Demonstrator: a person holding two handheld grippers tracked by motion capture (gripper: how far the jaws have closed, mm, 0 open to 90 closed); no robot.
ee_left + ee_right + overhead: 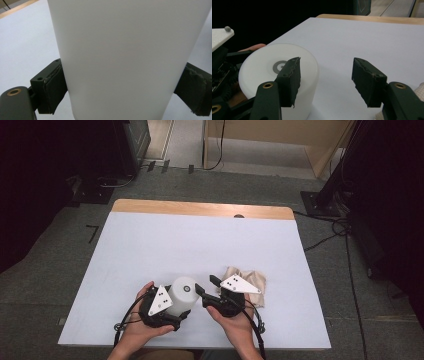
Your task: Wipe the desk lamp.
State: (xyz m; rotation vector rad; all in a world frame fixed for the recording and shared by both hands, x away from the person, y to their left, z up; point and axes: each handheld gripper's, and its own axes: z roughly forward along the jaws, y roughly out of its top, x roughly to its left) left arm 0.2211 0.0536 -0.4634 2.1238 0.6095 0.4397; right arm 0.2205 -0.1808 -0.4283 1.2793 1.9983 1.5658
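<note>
Currently left claw (186, 306) clenched on the white cylinder (182, 295), pads on opposite sides of its wall; cylinder upright at the bench's (150, 250) near edge; right claw (205, 287) released, jaws apart and empty, just beside it; cloth (250, 277) behind. Cylinder judged rigid, smooth, likely slippery; grip mid-wall, squarely.

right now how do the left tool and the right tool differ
The left tool is shut on the white cylinder, its pads pressed against the cylinder's sides; the right tool stands open with nothing between its pads. The left tool grips the cylinder from its side, while the right tool sits beside it, next to the beige cloth. Both are black, hand-held, and carry a grey three-cornered plate.
</note>
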